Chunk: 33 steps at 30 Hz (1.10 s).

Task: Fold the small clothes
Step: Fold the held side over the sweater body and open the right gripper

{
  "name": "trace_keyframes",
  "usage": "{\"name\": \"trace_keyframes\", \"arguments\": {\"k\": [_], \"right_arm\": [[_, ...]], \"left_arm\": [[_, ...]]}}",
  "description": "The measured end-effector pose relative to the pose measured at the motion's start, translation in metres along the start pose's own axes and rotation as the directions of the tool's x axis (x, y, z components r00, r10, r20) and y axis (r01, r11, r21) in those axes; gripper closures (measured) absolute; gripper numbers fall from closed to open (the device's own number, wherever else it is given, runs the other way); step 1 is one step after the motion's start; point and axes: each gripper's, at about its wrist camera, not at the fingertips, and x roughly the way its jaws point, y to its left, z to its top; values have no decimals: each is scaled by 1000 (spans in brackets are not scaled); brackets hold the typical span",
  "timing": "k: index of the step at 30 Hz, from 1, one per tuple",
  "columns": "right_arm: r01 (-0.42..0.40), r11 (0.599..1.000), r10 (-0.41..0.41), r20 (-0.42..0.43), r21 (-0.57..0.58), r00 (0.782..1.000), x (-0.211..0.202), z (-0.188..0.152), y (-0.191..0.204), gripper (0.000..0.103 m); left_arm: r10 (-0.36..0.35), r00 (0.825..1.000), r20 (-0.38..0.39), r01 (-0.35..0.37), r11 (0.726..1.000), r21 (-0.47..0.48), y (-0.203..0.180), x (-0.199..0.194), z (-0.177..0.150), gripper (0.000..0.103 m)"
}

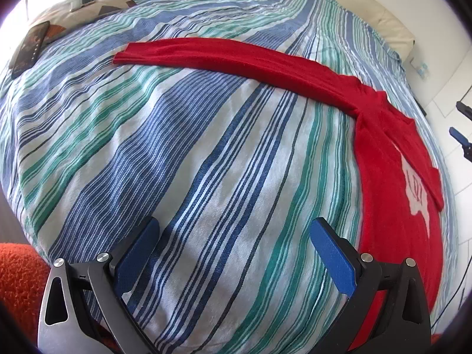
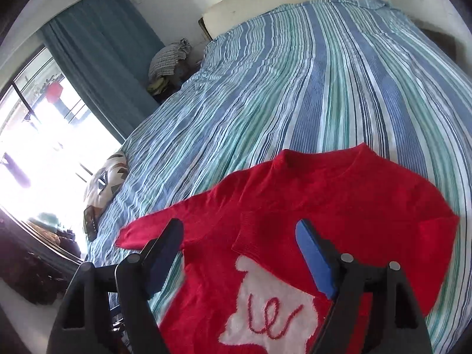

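Red sweater point(image 2: 309, 206) on striped bedspread point(image 2: 324, 88); white patch point(image 2: 265, 309), red scrawl illegible

A striped bed point(image 2: 339, 82) fills the room, beside a teal curtain point(image 2: 103, 53) and a bright window point(image 2: 44, 147).

The red sweater point(image 2: 339, 206) carries a white patch point(image 2: 265, 315) at about 6 o'clock in the right wrist view. On the patch runs a red looping scrawl point(image 2: 271, 321), which spells no readable word. No other text can be read.

A home bedroom: a bed point(image 2: 295, 88) under a striped cover, a pillow point(image 2: 106, 183), a curtain point(image 2: 103, 59) by the window point(image 2: 38, 135).
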Motion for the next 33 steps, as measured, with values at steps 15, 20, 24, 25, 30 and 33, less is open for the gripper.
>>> {"name": "trace_keyframes", "arguments": {"k": [15, 20, 24, 25, 30, 33], "right_arm": [[203, 831, -177, -99, 518, 979, -38, -118, -167, 50], [224, 912, -211, -77, 345, 974, -76, -136, -137, 45], [200, 954, -158, -195, 221, 968, -74, -180, -114, 45], [244, 949, -200, -217, 200, 955, -75, -193, -112, 45], [386, 905, -370, -113, 180, 922, -124, -230, -88, 45], [336, 926, -335, -31, 174, 942, -147, -241, -64, 38]], "left_arm": [[89, 996, 4, -89, 992, 92, -14, 11, -8, 1], [85, 996, 1, -84, 993, 85, -13, 10, -9, 1], [94, 996, -1, -93, 991, 97, -14, 12, -10, 1], [97, 995, -2, -96, 990, 105, -14, 12, -12, 1], [91, 996, -5, -90, 989, 118, -13, 11, -12, 0], [103, 995, -7, -101, 988, 119, -15, 14, -12, 0]]}}
